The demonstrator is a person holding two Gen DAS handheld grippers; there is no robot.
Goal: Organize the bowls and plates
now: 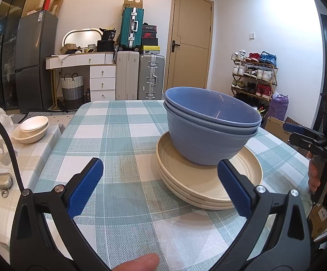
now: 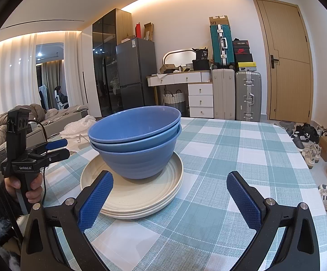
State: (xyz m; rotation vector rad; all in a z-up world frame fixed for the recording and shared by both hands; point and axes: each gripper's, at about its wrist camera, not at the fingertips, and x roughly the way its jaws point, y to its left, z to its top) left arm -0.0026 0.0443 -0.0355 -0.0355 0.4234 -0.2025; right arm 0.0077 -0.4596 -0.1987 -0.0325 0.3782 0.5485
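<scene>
Two nested blue bowls point(image 1: 211, 131) stand on a stack of cream plates point(image 1: 199, 180) on the checked table; they also show in the right wrist view, bowls point(image 2: 136, 144) on plates point(image 2: 141, 194). My left gripper point(image 1: 160, 185) is open and empty, just short of the stack, which lies toward its right finger. My right gripper point(image 2: 170, 196) is open and empty, with the stack by its left finger. Each gripper shows in the other's view: the right one point(image 1: 299, 133) at the right edge, the left one point(image 2: 55, 146) at the left.
The table point(image 1: 118, 131) has a green and white checked cloth. Two nested cream bowls point(image 1: 31, 127) sit on a lower side table at left, with a small case and keyring point(image 1: 4, 183). Suitcases, a dresser and a shoe rack stand beyond.
</scene>
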